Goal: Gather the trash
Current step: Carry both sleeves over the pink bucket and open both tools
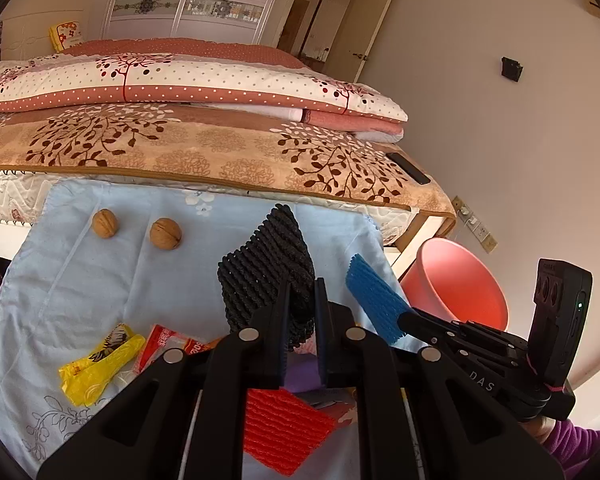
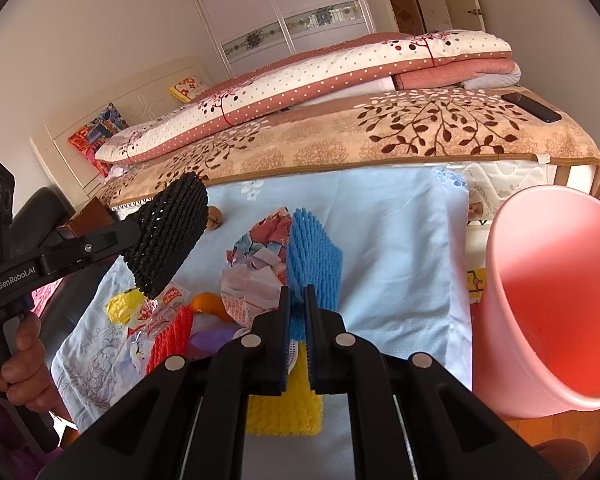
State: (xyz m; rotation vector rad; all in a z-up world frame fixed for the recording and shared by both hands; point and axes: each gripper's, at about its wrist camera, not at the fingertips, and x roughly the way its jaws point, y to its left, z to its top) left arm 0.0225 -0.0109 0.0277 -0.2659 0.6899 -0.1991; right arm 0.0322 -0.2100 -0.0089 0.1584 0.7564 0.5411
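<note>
Foam nets clamped in both of my hand-held grippers, above the light-blue cloth (image 1: 80, 280).
My left hand-held gripper (image 1: 302, 294) holds the black foam net (image 1: 266, 264) at frame centre; my right hand-held gripper (image 2: 298, 300) pinches the blue foam net (image 2: 316, 264), lower centre of its view. Loose on the cloth: a red foam net (image 1: 280, 428), yellow wrapper (image 1: 96, 368), red-and-white packet (image 1: 164, 344) and two walnuts (image 1: 166, 233). At right, just beside the cloth's edge, stands the pink bucket (image 2: 556, 300).
</note>
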